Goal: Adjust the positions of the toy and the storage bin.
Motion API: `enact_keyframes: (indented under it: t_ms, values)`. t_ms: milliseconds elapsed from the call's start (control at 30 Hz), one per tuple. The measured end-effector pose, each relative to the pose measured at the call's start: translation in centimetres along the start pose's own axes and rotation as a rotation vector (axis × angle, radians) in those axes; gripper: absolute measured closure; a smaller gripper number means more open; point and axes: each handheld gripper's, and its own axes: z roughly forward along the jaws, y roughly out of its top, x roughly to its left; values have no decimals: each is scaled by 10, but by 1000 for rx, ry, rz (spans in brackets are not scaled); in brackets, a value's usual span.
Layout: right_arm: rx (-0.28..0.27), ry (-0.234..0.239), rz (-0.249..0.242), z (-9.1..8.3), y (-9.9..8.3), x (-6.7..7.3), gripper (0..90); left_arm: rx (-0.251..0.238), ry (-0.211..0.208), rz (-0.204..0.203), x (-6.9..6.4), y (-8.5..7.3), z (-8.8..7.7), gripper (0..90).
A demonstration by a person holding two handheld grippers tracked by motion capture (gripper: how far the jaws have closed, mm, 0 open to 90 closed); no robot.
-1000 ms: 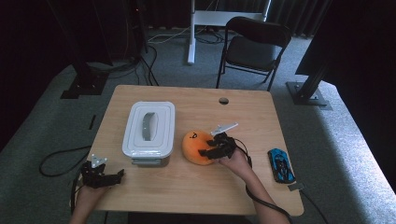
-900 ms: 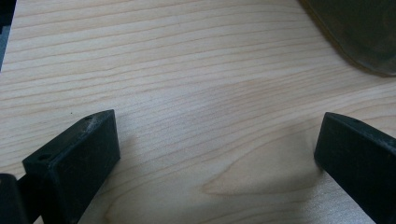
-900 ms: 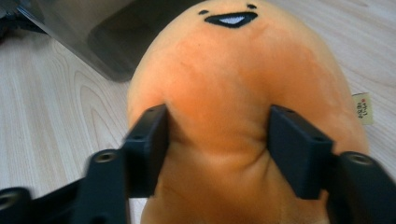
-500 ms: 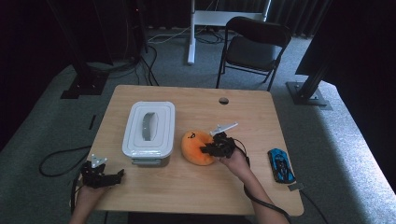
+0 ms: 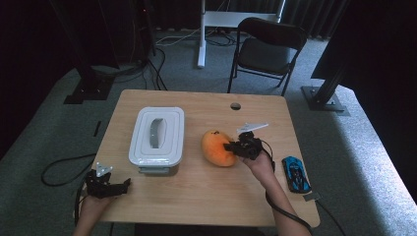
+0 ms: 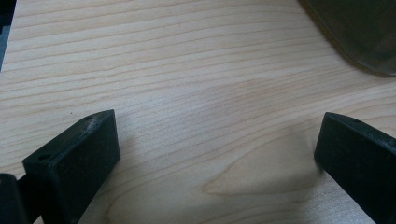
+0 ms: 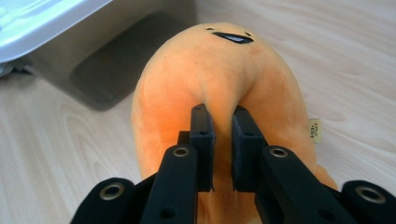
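One orange plush toy (image 5: 218, 147), on the table (image 5: 206, 196) just beside the white lidded container (image 5: 157, 135). Right gripper (image 7: 220, 140): jaws just closed, pinching a fold of plush. Left gripper (image 5: 120, 186): spread, idle. Risk: shallow pinch, soft fabric may slip on lifting.

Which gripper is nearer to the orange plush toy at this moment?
Right. The right gripper has just been closing and its fingers pinch a fold of the orange plush toy. The left gripper rests open at the table's near left edge, well apart from it.
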Motion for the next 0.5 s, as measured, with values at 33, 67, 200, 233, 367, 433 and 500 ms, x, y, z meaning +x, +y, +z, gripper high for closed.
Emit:
enact_keyframes:
  t_ms: [33, 67, 200, 233, 367, 433, 500]
  values:
    - [-3, -6, 7, -3, 0, -2, 816, 0, 0, 0, 0, 0, 0, 5]
    - [-8, -17, 16, -6, 0, -5, 816, 0, 0, 0, 0, 0, 0, 5]
    - [-25, -53, 39, -20, 1, -17, 816, 0, 0, 0, 0, 0, 0, 5]
    - [-27, -62, 42, -23, 1, -20, 816, 0, 0, 0, 0, 0, 0, 5]
    - [-34, -93, 68, -34, -1, -34, 816, 0, 0, 0, 0, 0, 0, 5]
    - [-35, -110, 82, -40, -2, -41, 816, 0, 0, 0, 0, 0, 0, 5]
    - [-41, -128, 93, -46, -3, -48, 816, 0, 0, 0, 0, 0, 0, 5]
